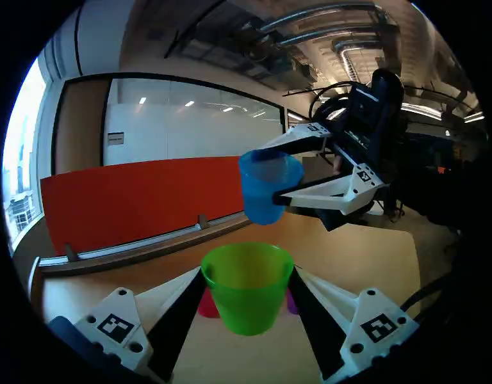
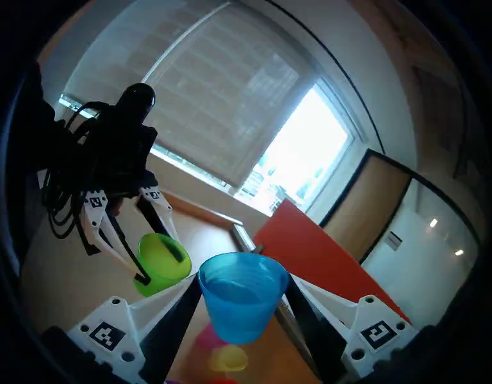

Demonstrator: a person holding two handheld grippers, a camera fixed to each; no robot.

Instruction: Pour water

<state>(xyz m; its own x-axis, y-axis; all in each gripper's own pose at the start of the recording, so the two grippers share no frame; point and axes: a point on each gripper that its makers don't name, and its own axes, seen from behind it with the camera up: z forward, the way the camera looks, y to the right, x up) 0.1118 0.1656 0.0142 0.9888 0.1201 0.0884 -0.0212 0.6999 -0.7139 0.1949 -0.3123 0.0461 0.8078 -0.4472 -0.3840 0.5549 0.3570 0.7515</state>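
Surface point(image 1: 348, 256) of pale wood lies well below both cups, with an orange partition point(image 1: 137, 198) standing along its far edge. I judge that I hold everything up in the air so the two rims can meet freely. My left gripper point(image 1: 247, 281) has its fingers pinching the green cup point(image 1: 247, 304) from either side, mouth up, offered as the receiver. My right gripper point(image 2: 243, 285) has its fingers pressed on the blue cup point(image 2: 241, 313) the same way. Seen from the left gripper view, the blue cup hangs higher than the green one and beyond it, apart and roughly upright. Water point(image 2: 238, 296) sits inside the blue cup, which is why I hold it level. As I read it, pouring has not begun; the next move is to bring blue over green and tip slowly. A small pink cup point(image 1: 206, 307) and a yellow cup point(image 2: 228, 358) lie below, so a spill would land among them.
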